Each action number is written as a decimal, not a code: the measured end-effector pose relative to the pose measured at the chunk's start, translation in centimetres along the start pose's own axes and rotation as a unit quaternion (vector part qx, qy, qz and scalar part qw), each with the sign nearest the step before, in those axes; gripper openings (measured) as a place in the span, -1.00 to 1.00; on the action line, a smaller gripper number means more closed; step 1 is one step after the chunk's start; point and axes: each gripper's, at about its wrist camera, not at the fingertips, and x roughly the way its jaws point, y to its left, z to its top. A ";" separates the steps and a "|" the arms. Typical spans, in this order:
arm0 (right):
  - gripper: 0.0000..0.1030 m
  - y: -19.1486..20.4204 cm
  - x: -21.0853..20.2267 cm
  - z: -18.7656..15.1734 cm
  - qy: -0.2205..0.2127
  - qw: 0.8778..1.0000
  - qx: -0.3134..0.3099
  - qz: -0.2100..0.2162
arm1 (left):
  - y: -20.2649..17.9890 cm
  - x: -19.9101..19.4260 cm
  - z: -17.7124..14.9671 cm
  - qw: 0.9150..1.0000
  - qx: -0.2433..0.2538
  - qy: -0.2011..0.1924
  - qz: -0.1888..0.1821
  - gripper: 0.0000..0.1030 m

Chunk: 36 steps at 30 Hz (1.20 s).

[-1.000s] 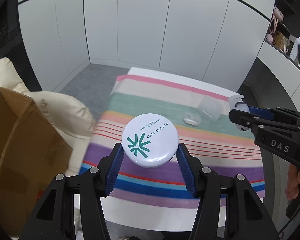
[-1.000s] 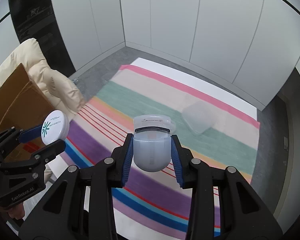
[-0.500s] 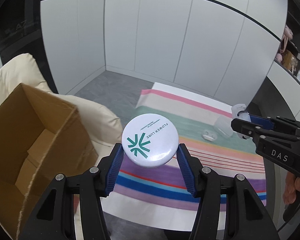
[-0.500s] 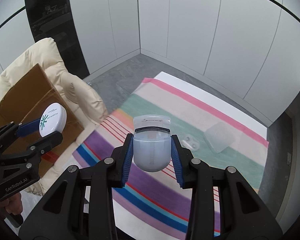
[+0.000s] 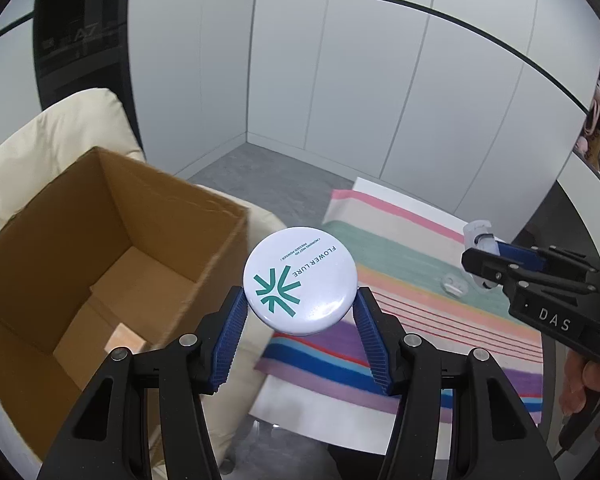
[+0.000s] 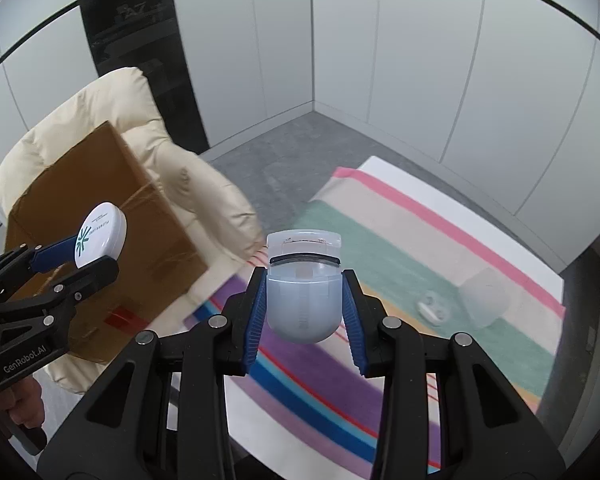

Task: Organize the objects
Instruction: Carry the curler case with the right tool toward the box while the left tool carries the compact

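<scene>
White panelled walls and a grey floor enclose the scene. We note a table covered with a striped cloth, and just beside it a cream armchair carrying an open cardboard box.

We find the left gripper closed partway on a round white compact with a teal logo, its 2 blue pads pressing the rim on either side. The compact is held in the air beside the box's near corner, above the gap between chair and table.

We find the right gripper clamped at its narrowest on a translucent plastic case, held clear above the near striped edge of the table. A hand shows behind this gripper in the left view.

Still on the cloth, well apart from both grippers, lie a small white earbud-like item and just beside it a frosted plastic piece.
</scene>
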 end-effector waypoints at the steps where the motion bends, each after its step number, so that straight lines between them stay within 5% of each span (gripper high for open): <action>1: -0.27 0.4 0.1 0.1 0.001 1.000 -0.002 0.003 | 0.4 -0.2 -0.1 1.000 -0.002 -0.001 0.002 0.08; 36: -0.27 15.1 2.2 2.9 -0.010 0.993 -0.091 0.074 | 14.8 -3.8 -2.6 0.992 -0.076 0.001 0.096 0.09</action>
